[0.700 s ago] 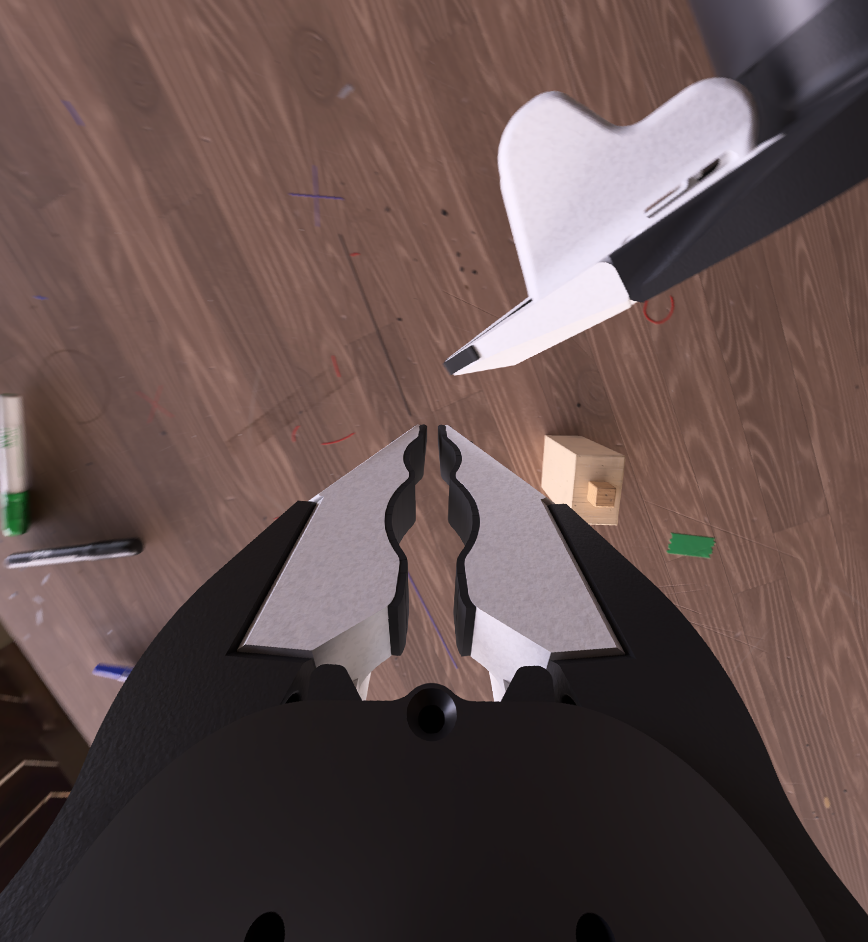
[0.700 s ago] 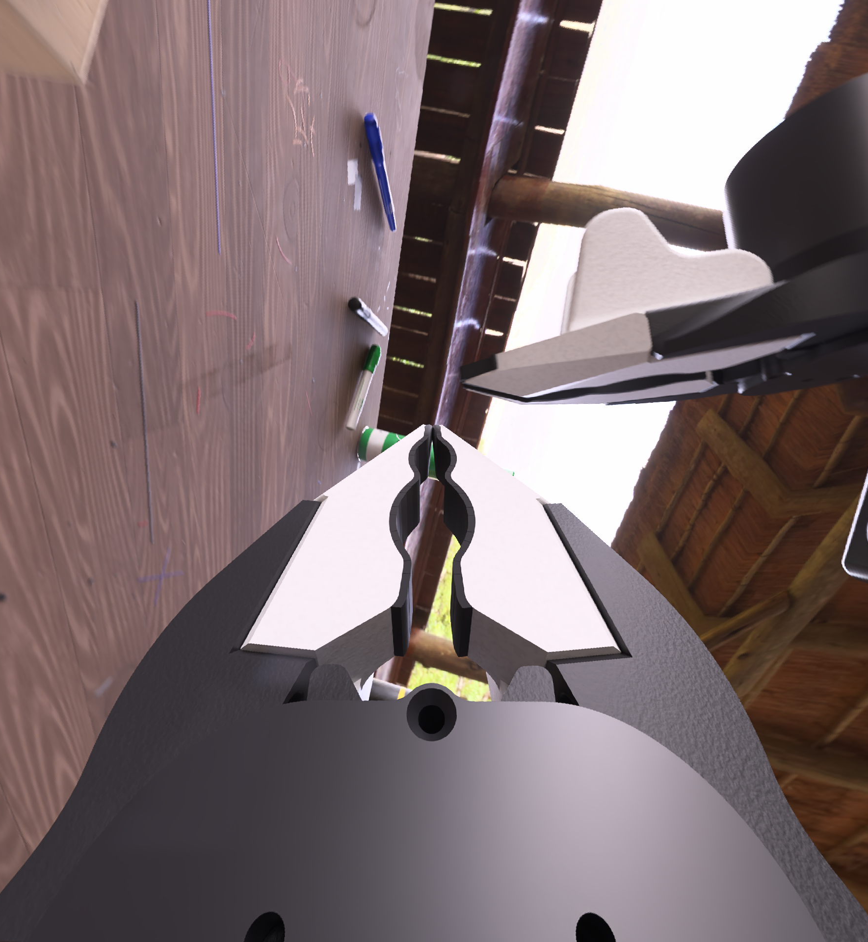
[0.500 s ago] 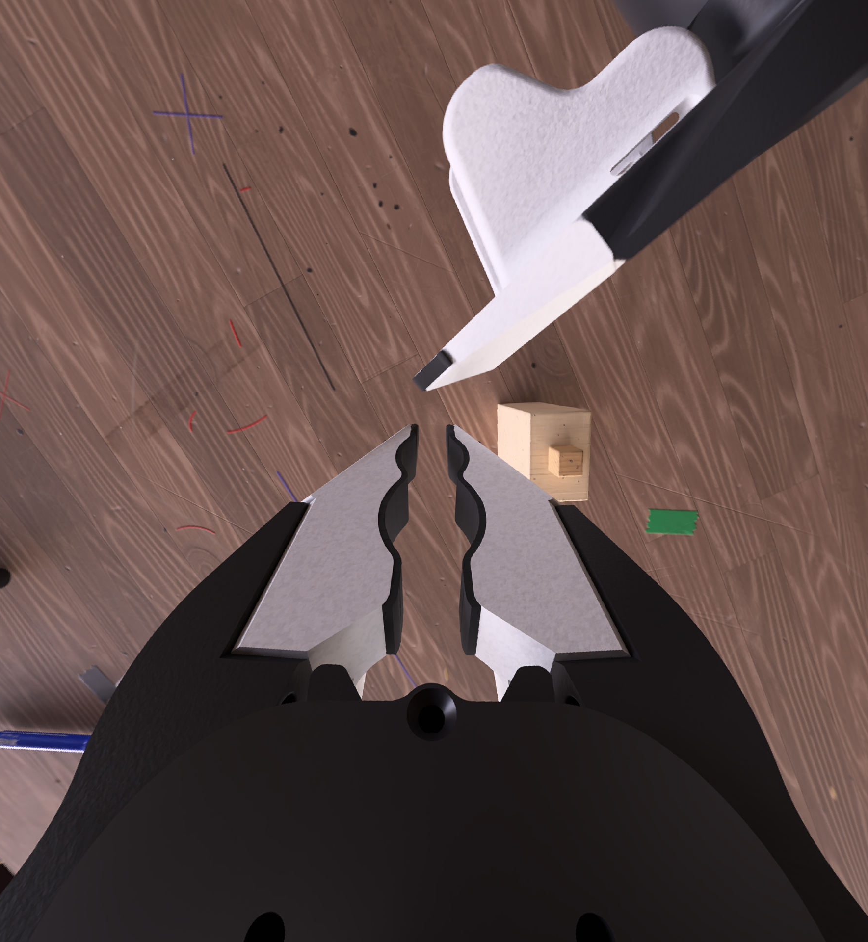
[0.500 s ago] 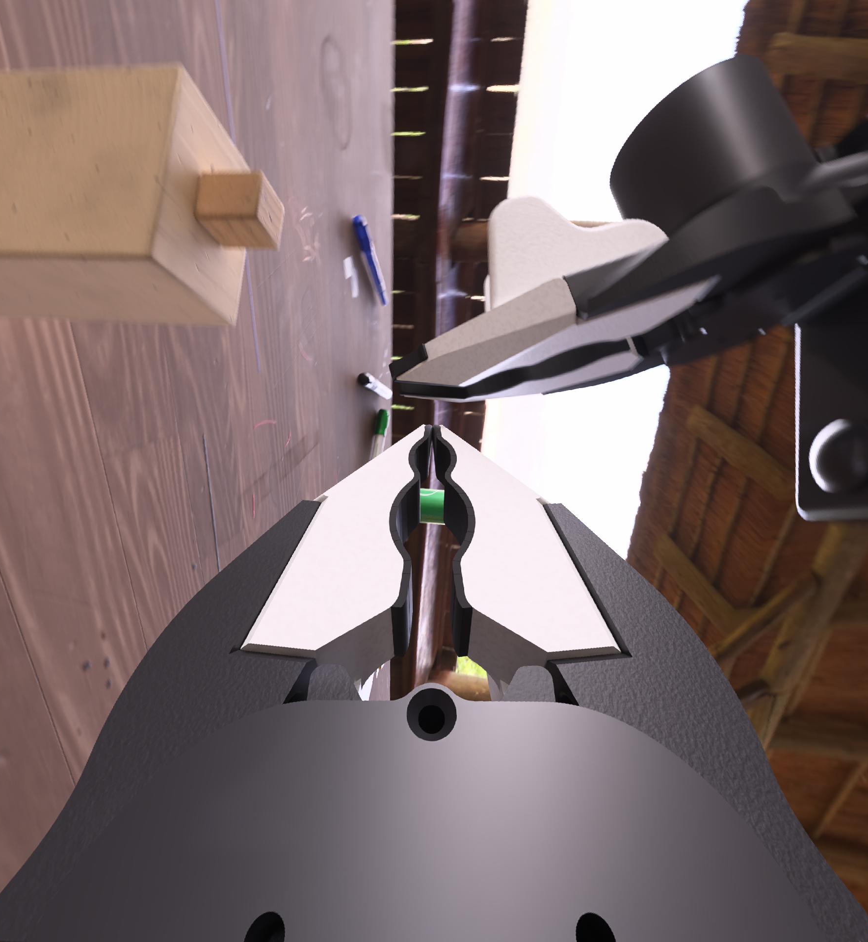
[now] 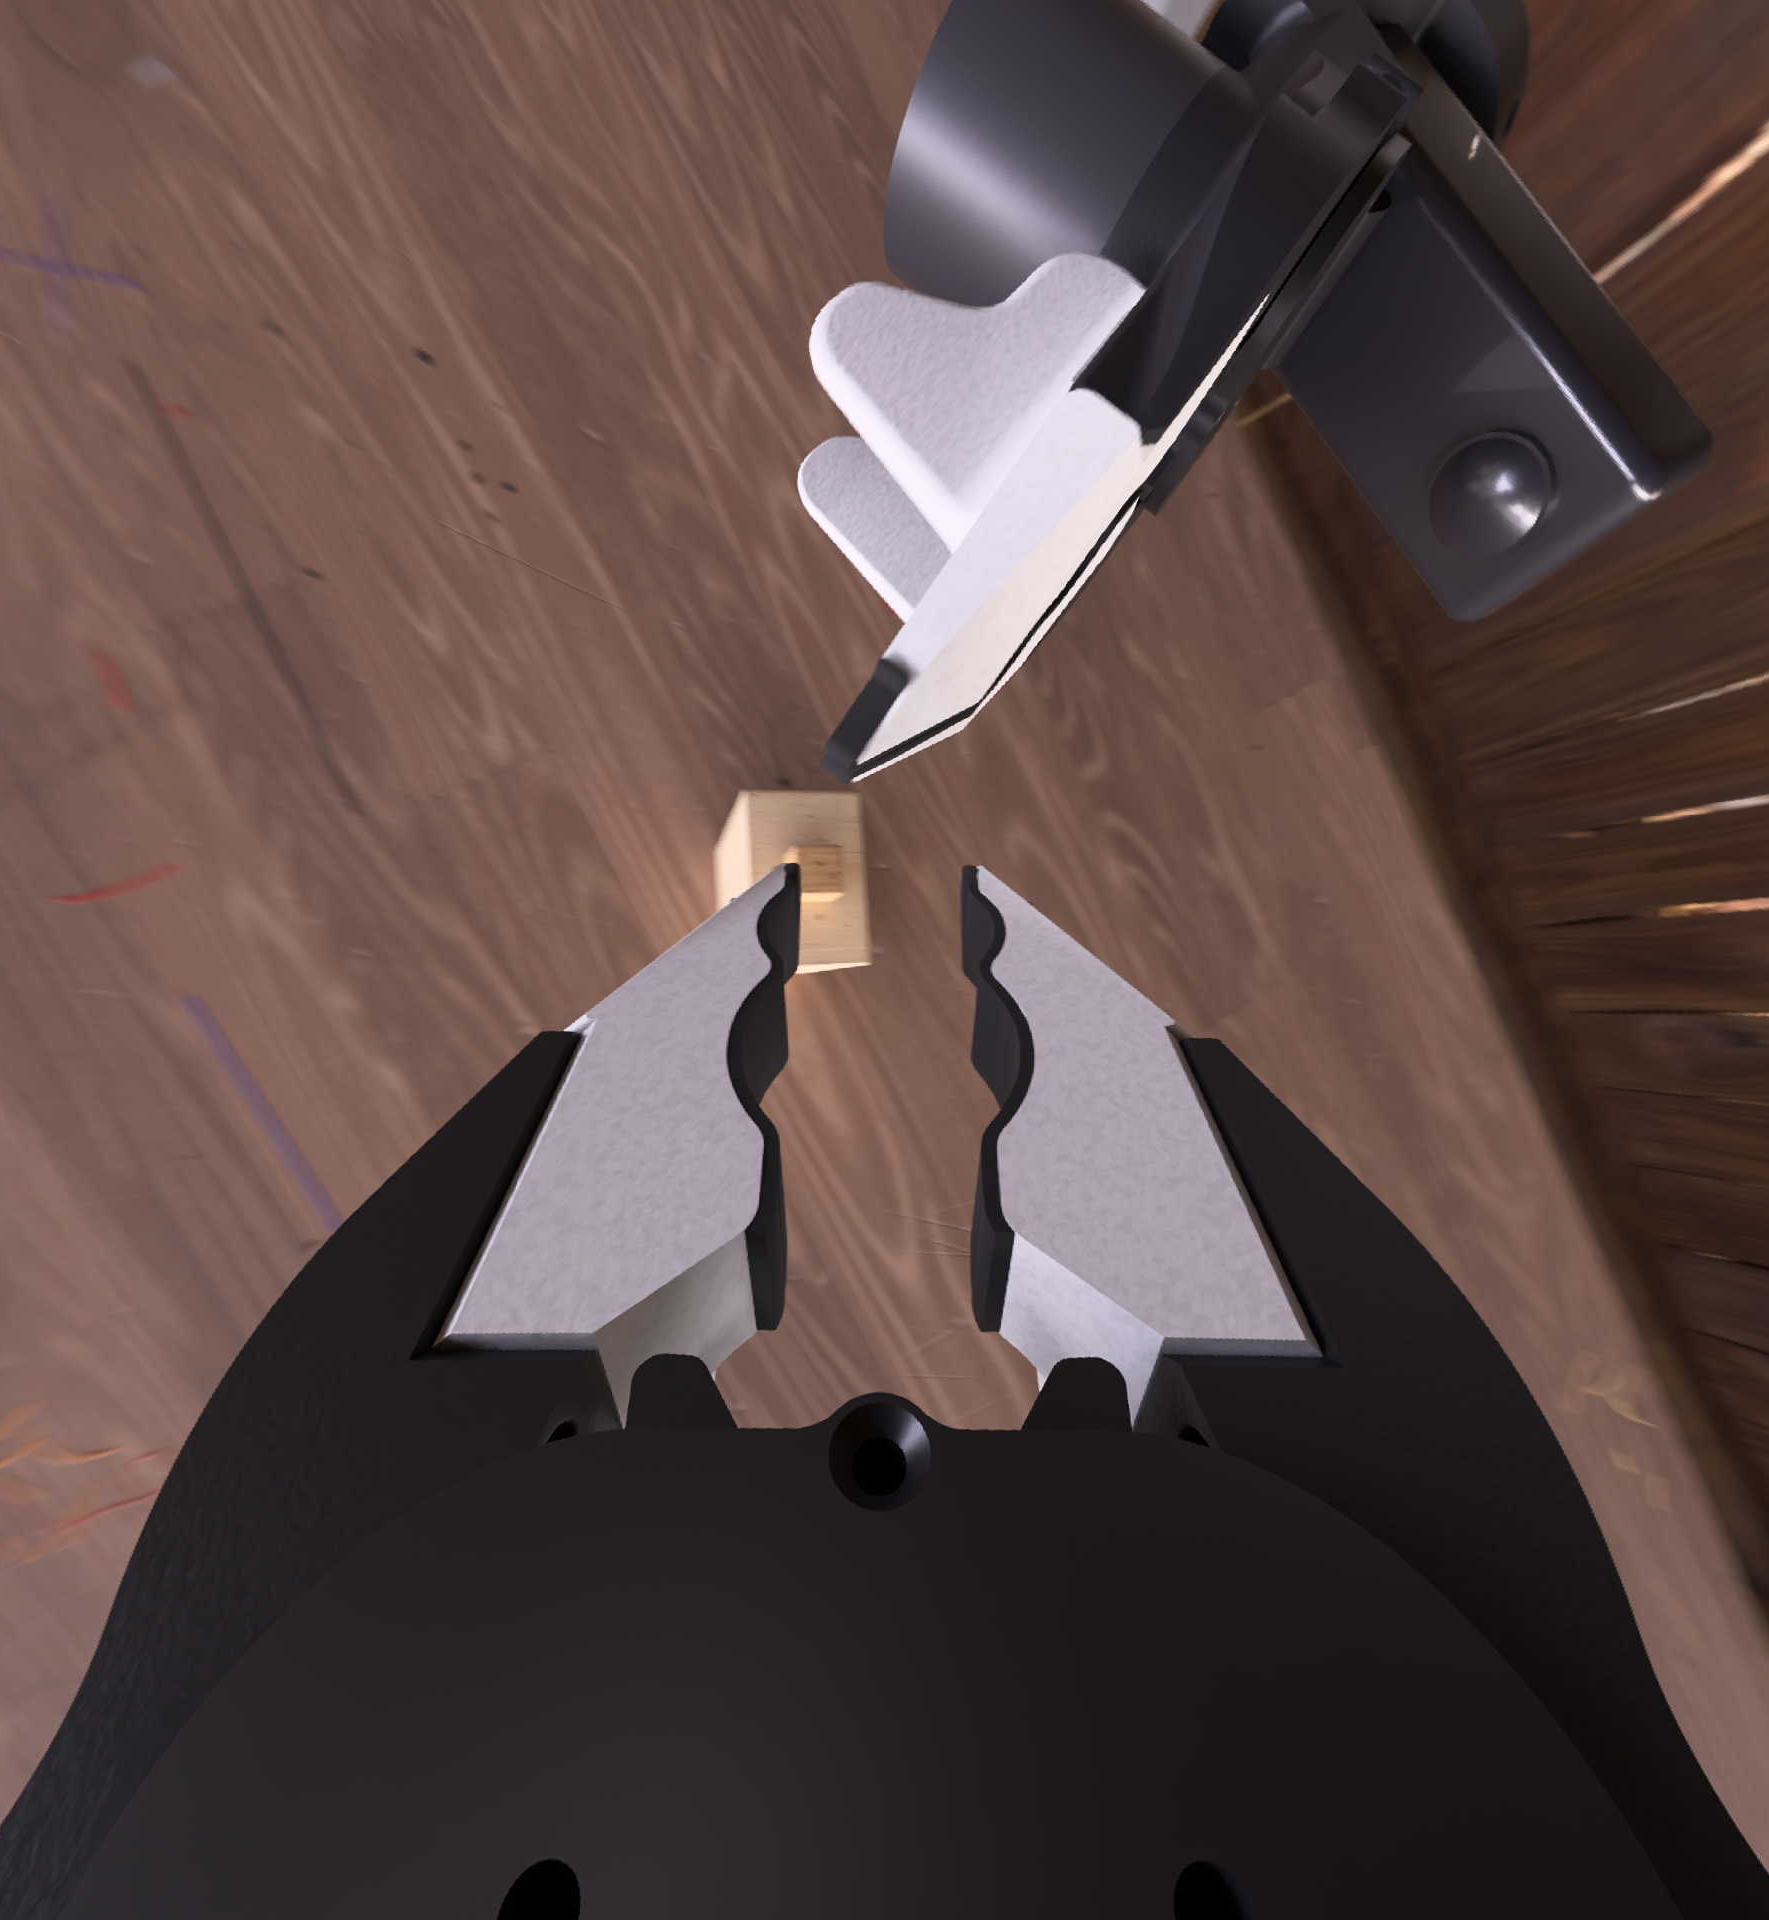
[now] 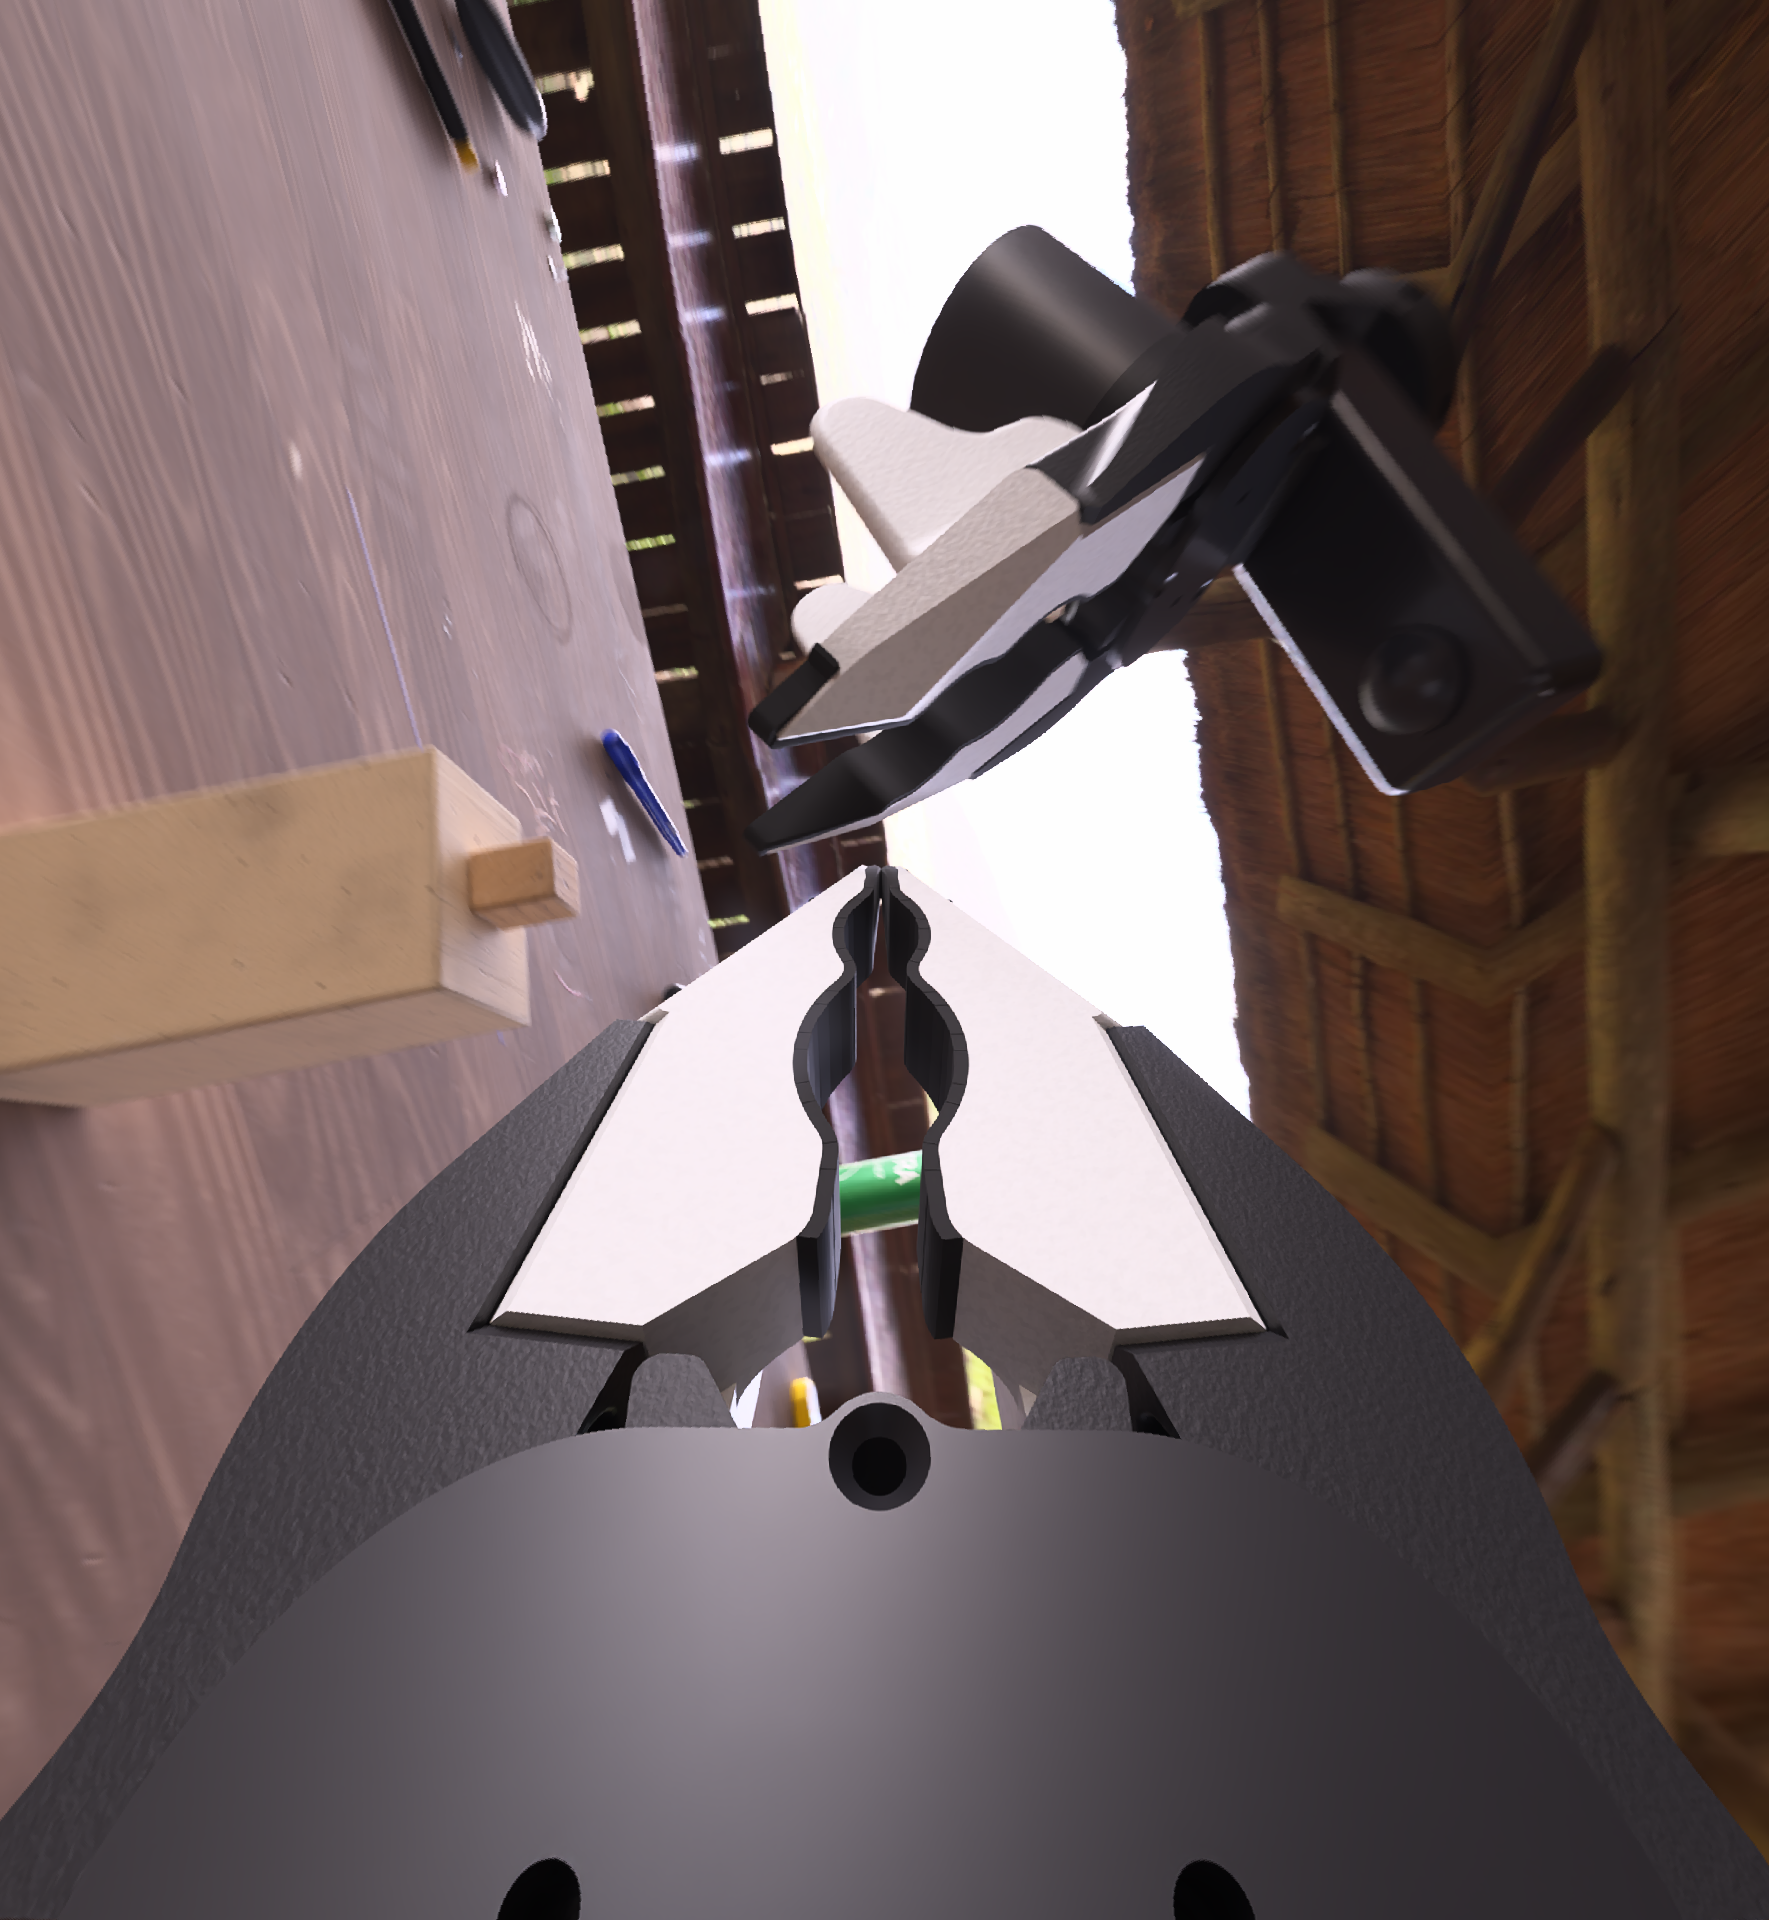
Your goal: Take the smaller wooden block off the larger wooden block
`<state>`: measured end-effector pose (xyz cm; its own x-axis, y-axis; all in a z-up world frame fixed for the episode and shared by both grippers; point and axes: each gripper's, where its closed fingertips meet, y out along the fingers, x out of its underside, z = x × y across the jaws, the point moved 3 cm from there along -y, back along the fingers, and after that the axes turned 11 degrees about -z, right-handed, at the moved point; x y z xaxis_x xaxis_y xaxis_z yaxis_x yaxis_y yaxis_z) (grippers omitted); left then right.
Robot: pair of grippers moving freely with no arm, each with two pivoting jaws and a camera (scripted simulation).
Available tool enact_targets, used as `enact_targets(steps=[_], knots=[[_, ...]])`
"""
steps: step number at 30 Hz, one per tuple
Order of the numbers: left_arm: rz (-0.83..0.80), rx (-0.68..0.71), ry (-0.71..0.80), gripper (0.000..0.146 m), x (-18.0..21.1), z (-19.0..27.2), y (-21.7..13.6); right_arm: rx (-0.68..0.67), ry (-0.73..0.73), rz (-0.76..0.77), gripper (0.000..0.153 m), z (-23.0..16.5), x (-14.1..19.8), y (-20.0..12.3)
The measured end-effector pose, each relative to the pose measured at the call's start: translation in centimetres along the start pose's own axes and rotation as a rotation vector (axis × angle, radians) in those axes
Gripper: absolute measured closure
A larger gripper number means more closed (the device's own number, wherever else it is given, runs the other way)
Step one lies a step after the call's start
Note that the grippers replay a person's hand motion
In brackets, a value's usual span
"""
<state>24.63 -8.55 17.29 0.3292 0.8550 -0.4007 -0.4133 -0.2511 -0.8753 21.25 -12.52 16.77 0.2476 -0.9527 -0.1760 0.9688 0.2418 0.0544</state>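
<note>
Left wrist view | left gripper [image 5: 878, 883] fingers apart, above blocks | smaller wooden block [image 5: 820, 868] sits on larger wooden block [image 5: 826, 940] on table [image 5: 340, 623] | right gripper [image 6: 878, 878] fingers together, holding nothing | advice: centre the gap over the small block, descend straight, pinch only it.

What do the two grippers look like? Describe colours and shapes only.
The left gripper has a matte black rounded body; the right gripper a textured dark grey one. Each carries two white wedge-shaped fingers lined with wavy black pads. No cables or markings show.
</note>
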Motion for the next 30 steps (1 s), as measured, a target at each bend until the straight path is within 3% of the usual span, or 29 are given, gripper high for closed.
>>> enact_targets(steps=[4,7,9,12,14,17,19,21,25,30], knots=[[-0.004,0.125,-0.106,0.099,0.7,0.5,1.0,-0.118,0.243,0.027,0.153,-0.1,0.1,-0.7],[-0.157,-0.175,-0.069,0.087,1.9,-1.3,1.9,-0.213,0.518,-0.052,0.153,0.0,2.1,0.2],[-0.114,-0.300,-0.043,0.084,1.0,-1.4,2.5,-0.268,0.651,-0.050,0.153,0.0,2.6,0.5],[-0.022,-0.371,-0.031,0.096,-0.1,-1.7,3.2,-0.311,0.743,-0.033,0.153,-0.2,2.5,0.9],[-0.050,-0.337,-0.002,0.109,0.1,-1.6,3.9,-0.381,0.777,-0.004,0.153,-0.9,2.1,1.0],[-0.080,-0.223,0.006,0.135,1.0,-1.2,4.8,-0.503,0.732,0.019,0.150,-1.6,1.8,0.3],[-0.076,-0.088,0.000,0.135,1.4,-0.5,4.5,-0.585,0.686,0.074,0.143,-0.5,1.5,-0.9],[-0.071,0.012,0.003,0.135,1.6,0.2,4.3,-0.580,0.691,0.103,0.143,2.7,1.8,-1.7],[-0.065,0.164,0.063,0.135,0.7,1.9,4.6,-0.570,0.698,0.061,0.153,9.2,2.8,-0.5],[-0.072,0.227,0.103,0.135,0.6,3.2,5.4,-0.762,0.411,-0.032,0.150,5.3,3.5,2.1]])
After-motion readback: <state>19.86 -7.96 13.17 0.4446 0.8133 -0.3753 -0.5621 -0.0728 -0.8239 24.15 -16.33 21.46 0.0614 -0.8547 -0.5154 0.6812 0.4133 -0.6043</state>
